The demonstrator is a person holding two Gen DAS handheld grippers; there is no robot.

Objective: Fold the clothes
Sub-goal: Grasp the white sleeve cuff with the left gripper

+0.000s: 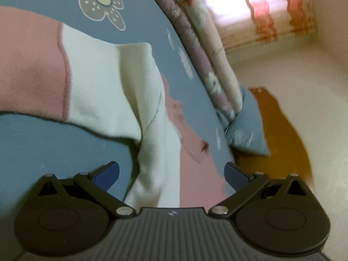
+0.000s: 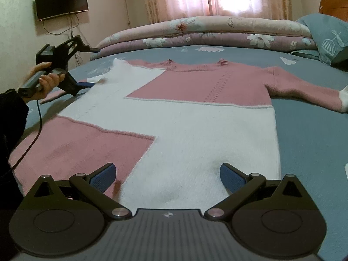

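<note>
Your right gripper (image 2: pixel 167 175) hangs jaws apart over the hem of one pink-and-white sweater (image 2: pixel 195 130), spread flat on the bed (image 2: pixel 304 134); your left gripper (image 1: pixel 171 174), also spread wide, grips nothing at its sleeve (image 1: pixel 97 82); beyond, one folded quilt (image 2: pixel 217 32), one wall television (image 2: pixel 62 1).

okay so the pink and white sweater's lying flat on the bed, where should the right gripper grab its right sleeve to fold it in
Probably at the white cuff, the free end of the pink sleeve, which lies stretched out flat from the sweater across the blue sheet. Bring the open right gripper in low from the outer side, one finger sliding under the cuff's edge, so the whole sleeve follows when carried over the body.
</note>
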